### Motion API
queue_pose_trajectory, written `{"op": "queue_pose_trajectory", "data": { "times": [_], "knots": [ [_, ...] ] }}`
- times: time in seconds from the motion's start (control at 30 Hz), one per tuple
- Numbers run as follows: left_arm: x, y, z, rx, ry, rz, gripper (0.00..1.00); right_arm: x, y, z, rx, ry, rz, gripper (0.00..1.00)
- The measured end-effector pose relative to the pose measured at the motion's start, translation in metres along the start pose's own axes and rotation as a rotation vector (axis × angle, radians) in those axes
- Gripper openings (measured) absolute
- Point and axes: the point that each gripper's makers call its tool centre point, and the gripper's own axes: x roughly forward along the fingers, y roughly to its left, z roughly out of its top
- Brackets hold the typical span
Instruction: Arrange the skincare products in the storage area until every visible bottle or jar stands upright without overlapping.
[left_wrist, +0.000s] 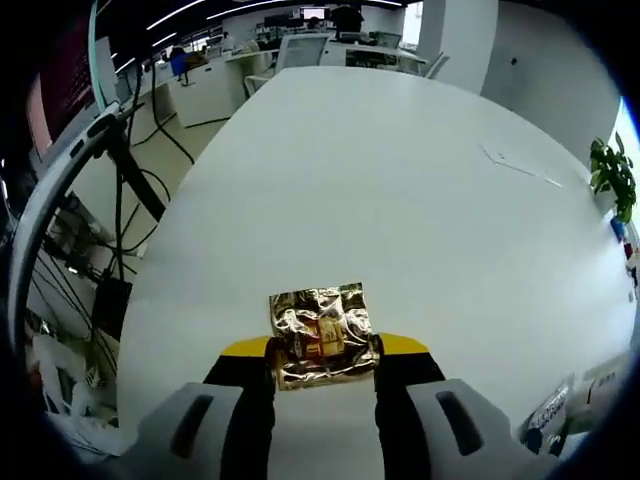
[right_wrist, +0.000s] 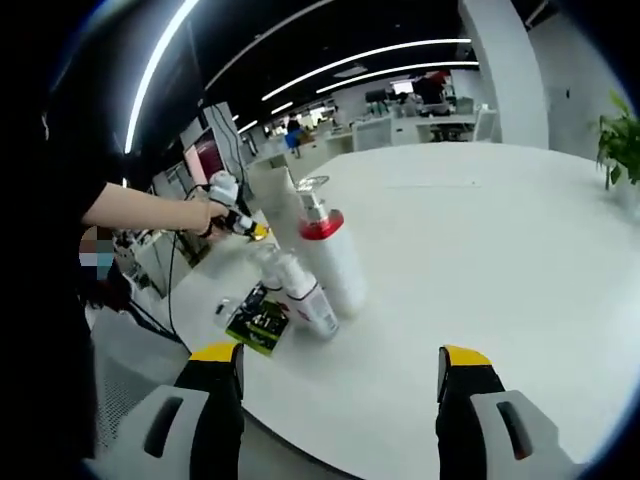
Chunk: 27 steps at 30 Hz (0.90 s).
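My left gripper is shut on a crinkled gold foil packet, held just above the white table. In the right gripper view a person's hand holds that left gripper at the table's left edge, the gold packet at its tip. A tall white bottle with a red collar and silver pump stands near it. A smaller white bottle with a clear cap sits against it; upright or leaning, I cannot tell. A green-black box lies flat beside them. My right gripper is open, short of the bottles.
Packaged items lie at the table's near right corner in the left gripper view. A potted plant stands to the right of the table. Cables and a stand crowd the floor on the left. Desks and chairs fill the background.
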Motion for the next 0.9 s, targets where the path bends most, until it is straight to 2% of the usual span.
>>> {"op": "queue_pose_trajectory", "data": {
  "times": [0.07,0.1,0.23,0.3,0.37,0.63,0.8,0.9],
  "knots": [
    [-0.011,-0.006,-0.003,0.022,-0.005,-0.007,0.34,0.0,0.001,0.0,-0.003,0.0,0.003,0.81],
    [-0.005,0.0,0.002,0.032,-0.007,-0.016,0.34,0.0,0.001,0.0,-0.007,0.001,0.005,0.81],
    [-0.021,-0.012,0.01,0.096,-0.041,-0.037,0.34,0.0,0.002,0.001,-0.008,-0.002,0.009,0.81],
    [-0.019,-0.012,0.013,0.112,-0.058,-0.046,0.34,0.0,0.003,0.001,-0.008,-0.006,0.011,0.81],
    [-0.031,-0.013,0.016,0.127,-0.068,-0.06,0.34,0.0,0.003,0.002,-0.009,-0.011,0.015,0.81],
    [-0.037,-0.01,0.026,0.214,-0.11,-0.093,0.34,-0.001,0.007,0.005,-0.033,-0.025,0.027,0.84],
    [-0.05,-0.016,0.03,0.346,-0.112,-0.127,0.34,-0.002,0.009,0.008,-0.039,-0.038,0.033,0.84],
    [-0.063,-0.023,0.03,0.376,-0.116,-0.145,0.34,-0.002,0.011,0.008,-0.048,-0.039,0.042,0.84]
  ]
}}
